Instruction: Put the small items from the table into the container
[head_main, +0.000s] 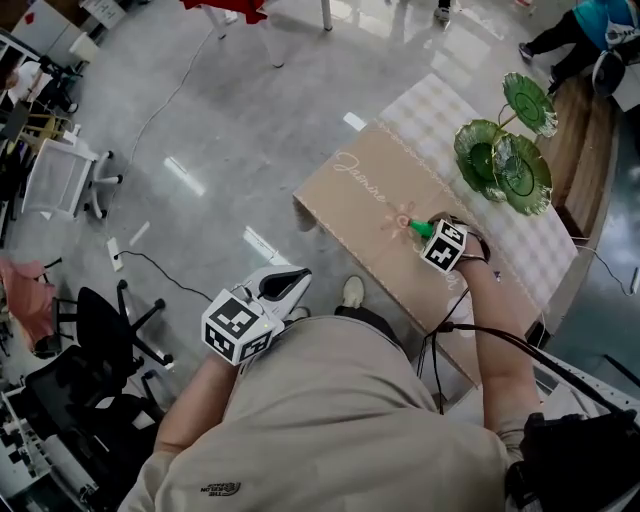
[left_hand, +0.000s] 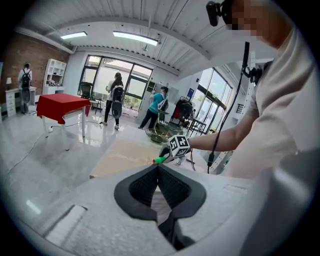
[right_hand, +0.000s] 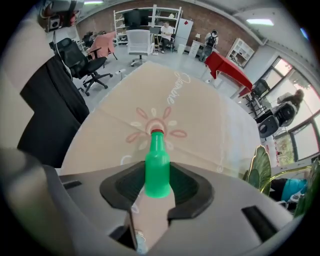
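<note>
Right gripper view: right tool (right_hand: 157, 180) holds green toy bottle (right_hand: 157, 155); next prob. carry to leaf-dish stand (head_main: 482, 150) & release; left tool (left_hand: 159, 172) closed.

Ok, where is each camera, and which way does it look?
Head view: on the person's head, looking steeply down at the table; shows chest, both arms, left gripper and right gripper.
Left gripper view: on the left gripper, looking across the room; shows its closed jaws, the person's right arm.
Right gripper view: on the right gripper, looking down at the table; shows its jaws gripping the green bottle.
Shared: all see the green bottle.
</note>
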